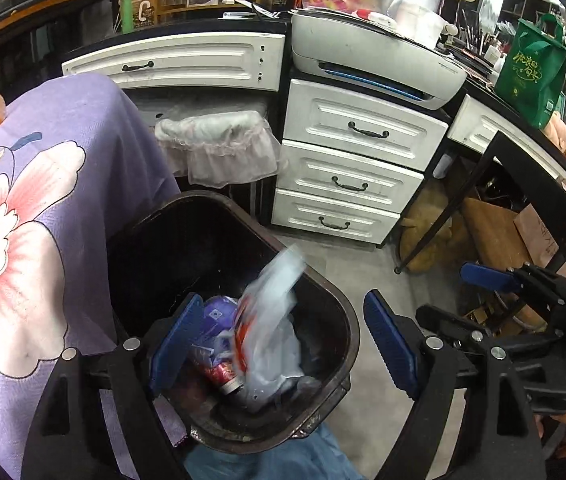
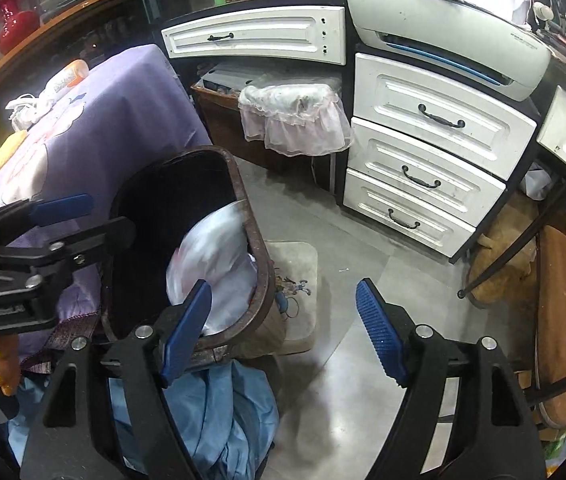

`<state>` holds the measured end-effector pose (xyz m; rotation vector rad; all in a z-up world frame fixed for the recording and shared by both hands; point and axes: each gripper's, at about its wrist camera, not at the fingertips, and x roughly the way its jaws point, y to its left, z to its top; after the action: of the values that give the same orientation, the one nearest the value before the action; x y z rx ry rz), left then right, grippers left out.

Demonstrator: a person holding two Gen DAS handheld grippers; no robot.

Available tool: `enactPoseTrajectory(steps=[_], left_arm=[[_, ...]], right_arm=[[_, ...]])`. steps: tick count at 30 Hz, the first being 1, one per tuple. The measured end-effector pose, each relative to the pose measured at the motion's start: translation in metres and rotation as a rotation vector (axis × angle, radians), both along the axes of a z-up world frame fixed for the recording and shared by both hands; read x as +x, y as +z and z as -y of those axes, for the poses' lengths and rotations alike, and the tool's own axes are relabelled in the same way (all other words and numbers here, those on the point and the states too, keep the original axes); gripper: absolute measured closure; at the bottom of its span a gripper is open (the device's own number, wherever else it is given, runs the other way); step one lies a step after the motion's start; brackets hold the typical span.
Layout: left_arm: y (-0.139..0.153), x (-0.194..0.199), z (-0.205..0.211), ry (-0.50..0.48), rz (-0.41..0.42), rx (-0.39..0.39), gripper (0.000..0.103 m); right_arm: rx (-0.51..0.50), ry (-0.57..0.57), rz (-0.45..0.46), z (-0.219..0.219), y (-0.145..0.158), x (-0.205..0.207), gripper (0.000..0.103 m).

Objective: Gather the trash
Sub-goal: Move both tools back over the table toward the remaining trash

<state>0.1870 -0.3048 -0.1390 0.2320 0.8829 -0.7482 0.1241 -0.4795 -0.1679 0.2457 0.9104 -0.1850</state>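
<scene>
Blurred white plastic bag in the dark brown plastic bin, between and beyond the wide-apart blue pads of the left gripper, untouched. Right gripper likewise spread, empty, beside the bin.

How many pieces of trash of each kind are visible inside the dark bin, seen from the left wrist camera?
Inside the dark bin:
Plastic bag, blurred, white with red print: 1
Red drink can: 1
Purple package: 1
Total: 3 that can be told apart. Other scraps under them are too hidden to count.
</scene>
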Motion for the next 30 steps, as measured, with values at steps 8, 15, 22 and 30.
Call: enactPoseTrajectory(steps=[8, 15, 22, 30], left_arm=[[0.026, -0.019, -0.012, -0.012, 0.09, -0.025, 0.018], [0.062, -0.026, -0.037, 0.019, 0.164, -0.053, 0.009], [0.084, -0.022, -0.077, 0.081, 0.26, -0.004, 0.006], [0.099, -0.002, -0.154, 0.218, 0.309, 0.053, 0.006]], right_arm=[[-0.015, -0.025, 0.015, 0.005, 0.008, -0.003, 0.028], [-0.021, 0.01, 0.043, -0.013, 0.023, 0.005, 0.024], [-0.027, 0.096, 0.097, -0.051, 0.047, 0.023, 0.018], [-0.013, 0.258, 0.159, -0.108, 0.08, 0.059, 0.016]])
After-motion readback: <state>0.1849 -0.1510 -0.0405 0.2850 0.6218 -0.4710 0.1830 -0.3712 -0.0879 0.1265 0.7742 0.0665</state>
